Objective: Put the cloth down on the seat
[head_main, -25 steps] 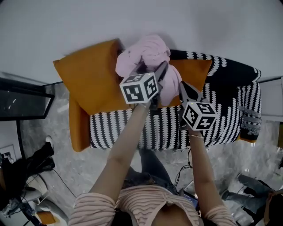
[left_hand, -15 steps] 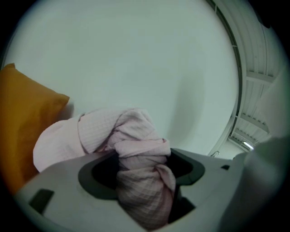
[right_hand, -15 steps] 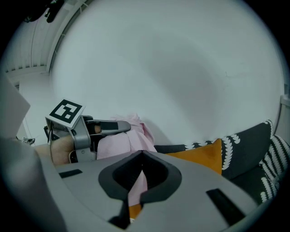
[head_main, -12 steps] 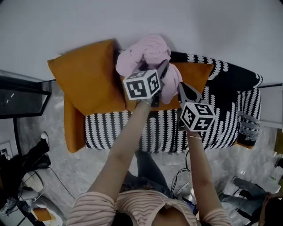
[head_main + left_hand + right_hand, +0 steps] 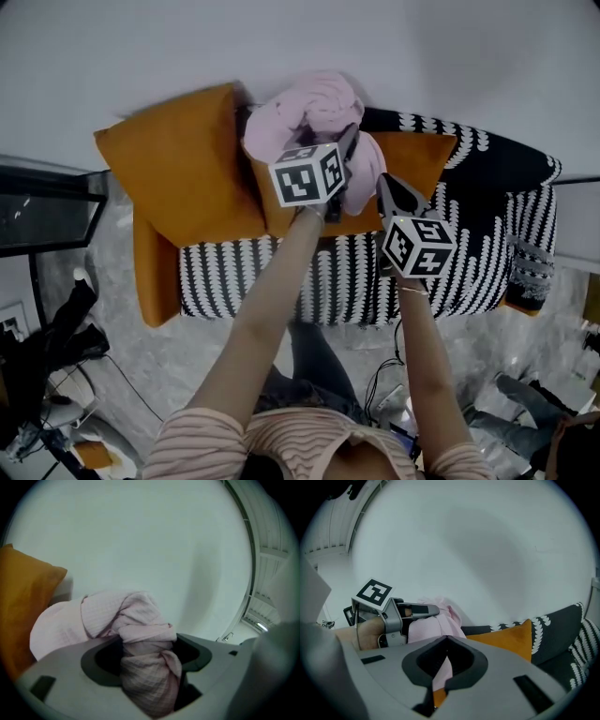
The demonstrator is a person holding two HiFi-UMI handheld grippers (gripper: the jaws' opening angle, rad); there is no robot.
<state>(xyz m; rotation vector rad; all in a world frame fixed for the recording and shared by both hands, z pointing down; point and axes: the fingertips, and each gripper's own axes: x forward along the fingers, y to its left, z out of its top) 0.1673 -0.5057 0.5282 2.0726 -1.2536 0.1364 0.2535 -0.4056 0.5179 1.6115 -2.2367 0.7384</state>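
The pink cloth is clamped in the jaws of the left hand-held gripper. It is bunched and twisted between them. The cloth is held up in front of the white wall, over the rear of the striped seat and just beside the large orange cushion. The jaws of the right hand-held gripper are brought together, and nothing is seen clamped in them. This gripper is positioned near the cloth's right edge.
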